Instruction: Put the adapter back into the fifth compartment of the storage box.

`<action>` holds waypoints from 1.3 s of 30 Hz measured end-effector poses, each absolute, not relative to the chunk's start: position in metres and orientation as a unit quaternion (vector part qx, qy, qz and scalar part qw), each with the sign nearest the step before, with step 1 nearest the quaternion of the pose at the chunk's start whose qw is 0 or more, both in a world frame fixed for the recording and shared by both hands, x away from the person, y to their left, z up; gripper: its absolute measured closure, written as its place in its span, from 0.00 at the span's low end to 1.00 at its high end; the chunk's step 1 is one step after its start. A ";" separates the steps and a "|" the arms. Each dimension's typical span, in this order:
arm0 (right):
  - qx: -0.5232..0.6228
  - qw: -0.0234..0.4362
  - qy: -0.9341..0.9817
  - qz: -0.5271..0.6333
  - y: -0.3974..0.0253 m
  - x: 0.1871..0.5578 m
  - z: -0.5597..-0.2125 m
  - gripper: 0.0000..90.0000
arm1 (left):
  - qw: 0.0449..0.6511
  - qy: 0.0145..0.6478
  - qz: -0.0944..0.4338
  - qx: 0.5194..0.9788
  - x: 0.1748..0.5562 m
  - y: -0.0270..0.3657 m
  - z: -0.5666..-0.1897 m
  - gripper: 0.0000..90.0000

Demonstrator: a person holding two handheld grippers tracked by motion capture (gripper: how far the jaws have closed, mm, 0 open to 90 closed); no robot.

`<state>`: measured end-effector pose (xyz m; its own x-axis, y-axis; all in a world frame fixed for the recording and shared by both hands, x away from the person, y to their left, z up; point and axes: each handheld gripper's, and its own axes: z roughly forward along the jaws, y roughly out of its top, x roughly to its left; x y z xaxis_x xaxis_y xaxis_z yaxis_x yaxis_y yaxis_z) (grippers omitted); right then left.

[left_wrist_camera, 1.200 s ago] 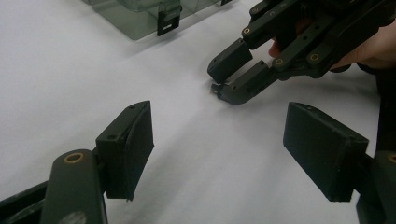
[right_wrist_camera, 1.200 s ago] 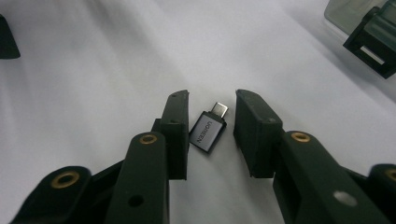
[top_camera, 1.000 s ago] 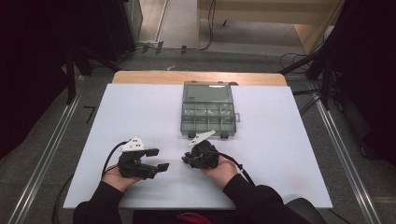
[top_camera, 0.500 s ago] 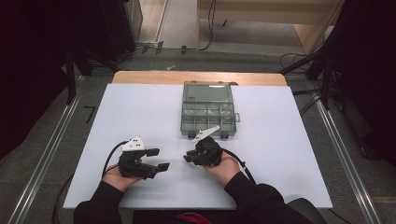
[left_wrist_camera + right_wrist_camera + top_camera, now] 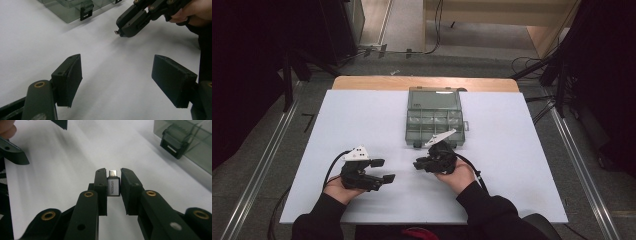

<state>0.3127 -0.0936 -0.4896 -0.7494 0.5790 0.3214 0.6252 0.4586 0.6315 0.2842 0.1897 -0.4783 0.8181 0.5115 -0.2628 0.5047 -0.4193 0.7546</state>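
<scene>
Adapter (image 5: 113, 185), a small silver USB plug piece, sat pinched between the jaws of the right gripper (image 5: 421, 163); judged light, rigid and smooth-sided, so likely to slip or twist if squeezed off-centre. Best hold looked like the flat sides of its body, leaving the plug tip free. High view: right gripper hovered just in front of the clear plastic organizer box (image 5: 434, 118), lid open, compartments too small to read; left gripper (image 5: 382, 170) lay well apart to the left, held low over the white table (image 5: 522, 165). Dark floor, cables and rails ringed the table; wooden edge at the far side. Left gripper view: own jaws spread wide, nothing between them, right gripper (image 5: 120, 32) ahead with a tiny metal tip poking out, box latch (image 5: 85, 13) beyond. Right gripper view: jaws closed on the adapter body, plug end pointing forward, box corner (image 5: 190, 142) at upper right, bare matte surface below.
</scene>
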 end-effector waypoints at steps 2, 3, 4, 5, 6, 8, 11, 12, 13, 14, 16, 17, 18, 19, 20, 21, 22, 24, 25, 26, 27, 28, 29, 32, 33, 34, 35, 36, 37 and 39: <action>-0.354 0.030 -0.851 -0.386 -0.097 0.313 -0.487 0.83 | 0.447 0.301 0.003 0.842 0.284 0.189 -0.478 0.27; -0.353 0.029 -0.851 -0.388 -0.098 0.314 -0.486 0.83 | 0.447 0.300 0.003 0.842 0.284 0.189 -0.478 0.27; -0.355 0.029 -0.850 -0.389 -0.099 0.314 -0.486 0.83 | 0.448 0.300 0.003 0.842 0.284 0.189 -0.478 0.27; -0.357 0.030 -0.848 -0.390 -0.101 0.314 -0.484 0.83 | 0.448 0.302 0.003 0.842 0.284 0.190 -0.478 0.27; -0.357 0.030 -0.847 -0.394 -0.103 0.315 -0.483 0.83 | 0.450 0.301 0.003 0.840 0.285 0.190 -0.478 0.27; -0.358 0.030 -0.845 -0.397 -0.105 0.316 -0.482 0.83 | 0.452 0.303 0.001 0.839 0.285 0.190 -0.477 0.27; -0.362 0.030 -0.842 -0.400 -0.108 0.318 -0.480 0.83 | 0.450 0.302 0.001 0.841 0.285 0.189 -0.478 0.27; -0.362 0.031 -0.841 -0.401 -0.108 0.318 -0.480 0.83 | 0.449 0.301 0.001 0.841 0.285 0.189 -0.478 0.27; -0.362 0.031 -0.841 -0.401 -0.108 0.319 -0.480 0.83 | 0.449 0.301 0.001 0.841 0.285 0.189 -0.478 0.27; -0.362 0.031 -0.841 -0.401 -0.109 0.319 -0.479 0.83 | 0.449 0.301 0.002 0.841 0.285 0.189 -0.478 0.27; -0.363 0.033 -0.841 -0.400 -0.109 0.320 -0.478 0.83 | 0.448 0.302 0.002 0.842 0.285 0.188 -0.478 0.27; -0.364 0.035 -0.840 -0.400 -0.109 0.320 -0.476 0.83 | 0.448 0.302 0.002 0.841 0.285 0.188 -0.478 0.27; -0.363 0.035 -0.840 -0.401 -0.109 0.321 -0.475 0.83 | 0.448 0.302 0.003 0.841 0.285 0.188 -0.478 0.27; -0.364 0.038 -0.838 -0.404 -0.109 0.322 -0.474 0.83 | 0.449 0.302 0.003 0.841 0.285 0.189 -0.478 0.27; -0.362 0.040 -0.838 -0.406 -0.109 0.322 -0.473 0.83 | 0.449 0.302 0.003 0.841 0.285 0.189 -0.478 0.27; -0.361 0.037 -0.839 -0.406 -0.109 0.323 -0.472 0.83 | 0.449 0.302 0.004 0.841 0.285 0.189 -0.478 0.27; -0.361 0.037 -0.839 -0.406 -0.108 0.323 -0.471 0.83 | 0.449 0.302 0.004 0.841 0.285 0.189 -0.478 0.27; -0.360 0.035 -0.838 -0.409 -0.109 0.325 -0.469 0.83 | 0.450 0.303 0.004 0.840 0.285 0.189 -0.478 0.27; -0.361 0.034 -0.838 -0.408 -0.109 0.326 -0.468 0.83 | 0.449 0.304 0.004 0.840 0.286 0.189 -0.478 0.27; -0.361 0.035 -0.838 -0.407 -0.109 0.326 -0.467 0.83 | 0.449 0.304 0.004 0.840 0.286 0.189 -0.478 0.27; -0.362 0.034 -0.838 -0.406 -0.109 0.327 -0.466 0.83 | 0.449 0.304 0.004 0.840 0.286 0.188 -0.478 0.27; -0.362 0.033 -0.838 -0.408 -0.109 0.328 -0.464 0.83 | 0.449 0.304 0.004 0.840 0.285 0.188 -0.478 0.27; -0.363 0.033 -0.838 -0.408 -0.109 0.329 -0.463 0.83 | 0.448 0.304 0.005 0.840 0.285 0.188 -0.478 0.27; -0.362 0.031 -0.837 -0.408 -0.108 0.334 -0.459 0.83 | 0.450 0.302 0.007 0.841 0.285 0.188 -0.478 0.27; -0.365 0.033 -0.837 -0.407 -0.108 0.335 -0.458 0.83 | 0.450 0.302 0.006 0.841 0.285 0.188 -0.478 0.27; -0.364 0.034 -0.837 -0.407 -0.108 0.337 -0.458 0.83 | 0.450 0.303 0.006 0.840 0.285 0.188 -0.478 0.27; -0.366 0.034 -0.837 -0.405 -0.108 0.338 -0.456 0.83 | 0.450 0.303 0.006 0.840 0.285 0.188 -0.478 0.27; -0.366 0.034 -0.837 -0.406 -0.108 0.339 -0.456 0.83 | 0.450 0.304 0.005 0.840 0.285 0.188 -0.478 0.27; -0.366 0.035 -0.837 -0.405 -0.108 0.341 -0.454 0.83 | 0.450 0.304 0.005 0.840 0.286 0.188 -0.479 0.27; -0.366 0.033 -0.837 -0.406 -0.107 0.343 -0.453 0.83 | 0.449 0.304 0.005 0.840 0.285 0.188 -0.479 0.27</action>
